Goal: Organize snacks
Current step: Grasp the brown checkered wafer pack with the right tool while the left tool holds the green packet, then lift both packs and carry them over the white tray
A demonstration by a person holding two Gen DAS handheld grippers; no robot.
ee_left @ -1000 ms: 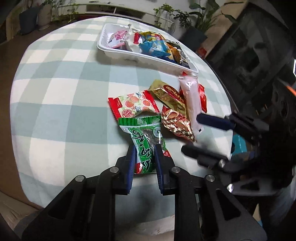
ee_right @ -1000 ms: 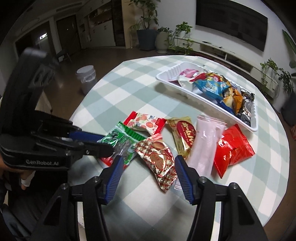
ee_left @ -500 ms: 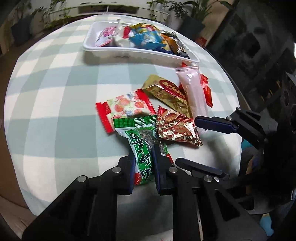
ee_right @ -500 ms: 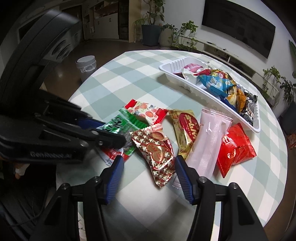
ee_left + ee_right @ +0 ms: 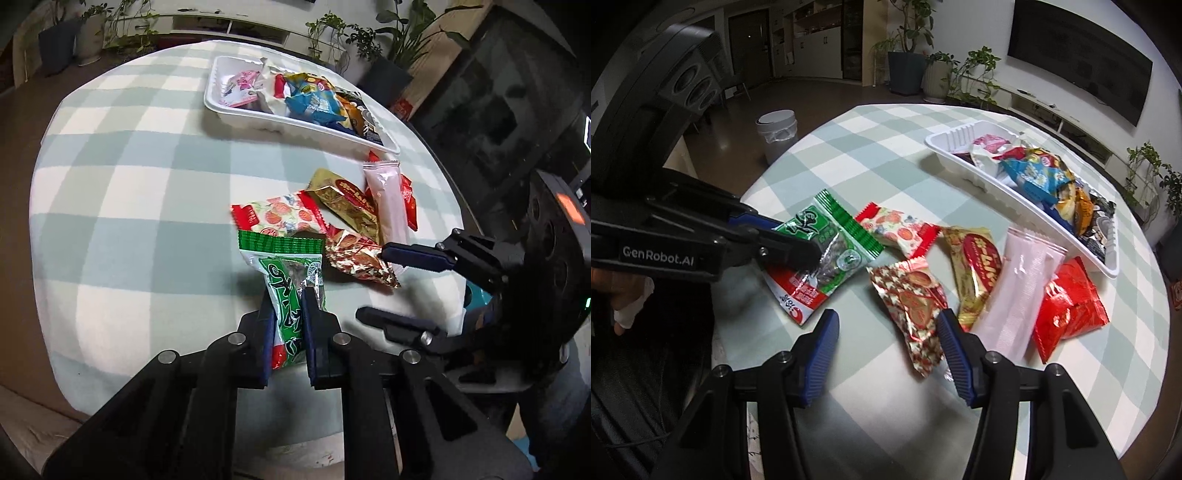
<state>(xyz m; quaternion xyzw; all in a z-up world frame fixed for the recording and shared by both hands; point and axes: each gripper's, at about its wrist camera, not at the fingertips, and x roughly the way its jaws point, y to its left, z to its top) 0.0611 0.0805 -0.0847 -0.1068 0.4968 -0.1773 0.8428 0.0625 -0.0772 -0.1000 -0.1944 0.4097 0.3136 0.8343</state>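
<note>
Your left claw [image 5: 290,314] is clamped on the green packet [image 5: 286,280], lower end pinched so it can lift toward the white tray [image 5: 295,120] across the counter [image 5: 129,184]. Your right claw [image 5: 886,354] tilts downward, jaws half wide and closing, straddling the gold-red packet [image 5: 916,299] without pressing it.

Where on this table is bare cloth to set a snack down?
Bare cloth lies left of the white tray and the green packet, out to the table edge. It is crowded between tray and grippers, where loose packets overlap.
</note>
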